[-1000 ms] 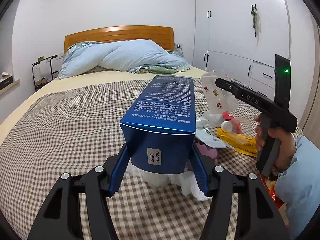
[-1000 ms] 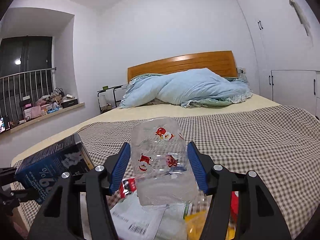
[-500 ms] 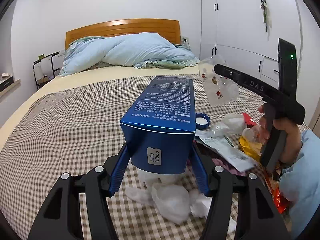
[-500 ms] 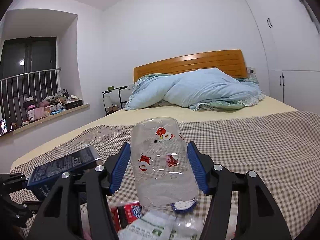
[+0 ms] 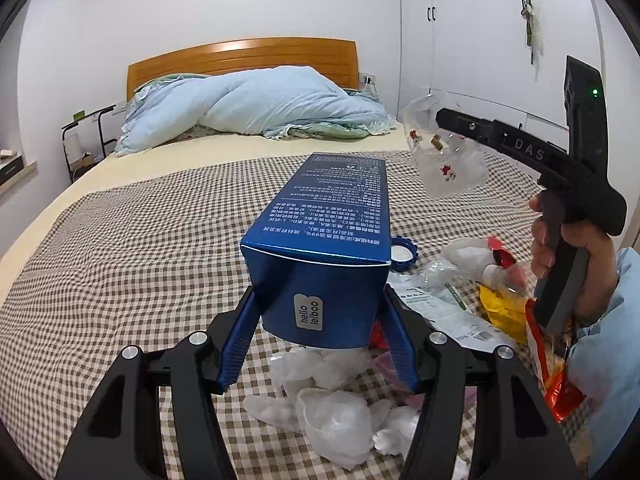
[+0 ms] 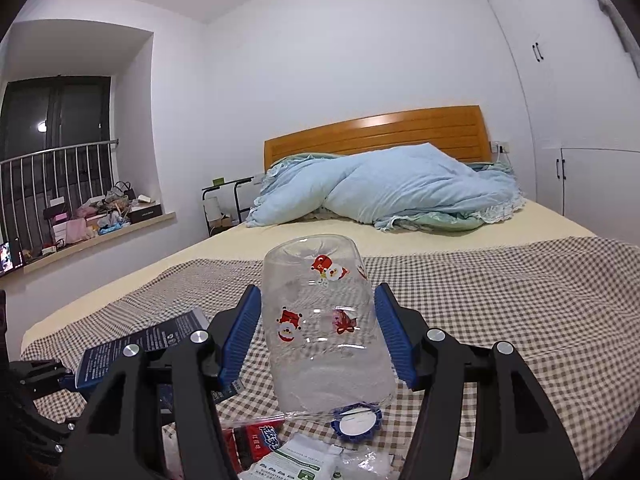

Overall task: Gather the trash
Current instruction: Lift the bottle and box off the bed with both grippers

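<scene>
Presently both hands are loaded. The left hand-held gripper (image 5: 320,340) pinches a blue carton (image 5: 320,248) by its near end, blue pads pressed on the two side faces; the carton's long axis runs straight forward from the jaws, away from the person and toward the headboard, and it is clear of the bed (image 5: 120,240). The right hand-held gripper (image 6: 318,336) pinches a clear plastic jar (image 6: 324,320) printed with Santa figures, pads on opposite sides of its wall, closed base pointing away, open mouth toward the camera. The jar is likewise lifted off the checked cover.

Remaining trash lies on the bed between and below the two tools: crumpled white plastic (image 5: 332,408) directly under the left tool, a blue cap (image 5: 402,254) just past the carton's right side, a printed white pouch (image 5: 436,304), and red and yellow wrappers (image 5: 504,304) near the person's right hand (image 5: 576,264). No bin or bag is in view, so the drop point cannot be established.

Judgement: neither tool is free to take more. Once unloaded, the left is nearer the white plastic, and the right nearer the wrappers. The cap possibly belongs to the jar; this cannot be confirmed.
</scene>
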A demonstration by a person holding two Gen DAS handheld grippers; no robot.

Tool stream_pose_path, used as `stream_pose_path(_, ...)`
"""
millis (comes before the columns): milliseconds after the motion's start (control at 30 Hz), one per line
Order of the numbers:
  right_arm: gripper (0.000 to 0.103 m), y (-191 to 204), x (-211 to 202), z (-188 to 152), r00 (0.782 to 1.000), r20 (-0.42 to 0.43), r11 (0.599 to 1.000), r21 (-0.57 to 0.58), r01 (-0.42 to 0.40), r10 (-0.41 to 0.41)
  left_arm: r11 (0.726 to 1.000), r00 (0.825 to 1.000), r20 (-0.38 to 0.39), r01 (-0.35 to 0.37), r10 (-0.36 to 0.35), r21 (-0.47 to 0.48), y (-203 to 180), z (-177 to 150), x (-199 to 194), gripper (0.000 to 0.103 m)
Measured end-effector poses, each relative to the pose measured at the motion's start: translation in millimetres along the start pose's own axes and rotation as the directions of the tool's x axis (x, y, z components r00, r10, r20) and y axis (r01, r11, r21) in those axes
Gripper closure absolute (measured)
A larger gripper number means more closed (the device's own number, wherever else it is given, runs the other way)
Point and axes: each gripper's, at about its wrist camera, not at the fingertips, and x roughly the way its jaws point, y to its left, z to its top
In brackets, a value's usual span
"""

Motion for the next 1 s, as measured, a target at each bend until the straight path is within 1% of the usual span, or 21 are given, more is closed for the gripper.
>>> stream_pose_path(233, 0.046, 11, -41, 20, 0.999, 0.050, 1.000, -0.002, 0.021, -0.020, 1.000, 1.000, 0.028, 0.003, -0.003, 0.002, -6, -3, -34, 0.046)
stream_pose_path(367, 0.046, 17, -61, 27, 0.998, 0.061, 1.000, 0.000, 0.027, -0.027, 1.000, 0.999, 0.035, 0.001, -0.001, 0.000, -10, -7, -55, 0.046)
stream_pose_path(500, 0.046, 27, -82, 25, 0.999, 0.038, 0.999, -0.013, 0.037, -0.037, 1.000, 0.999, 0.041, -0.002, 0.002, 0.013, -17, -13, -78, 0.046)
stream_pose_path(600, 0.046, 35, -99, 17, 0.999, 0.013, 0.999, -0.019, 0.049, -0.048, 1.000, 0.999, 0.041, 0.000, -0.001, 0.019, -23, -20, -93, 0.046)
stream_pose_path(833, 0.046, 47, -133, 2, 0.998, -0.026, 0.998, 0.001, 0.057, -0.057, 0.999, 0.999, 0.049, 0.006, -0.008, 0.040, -38, -36, -130, 0.046)
stream_pose_path(1000, 0.046, 55, -159, -11, 0.996, -0.063, 0.998, 0.025, 0.061, -0.059, 0.998, 0.999, 0.041, 0.017, -0.019, 0.056, -48, -55, -154, 0.046)
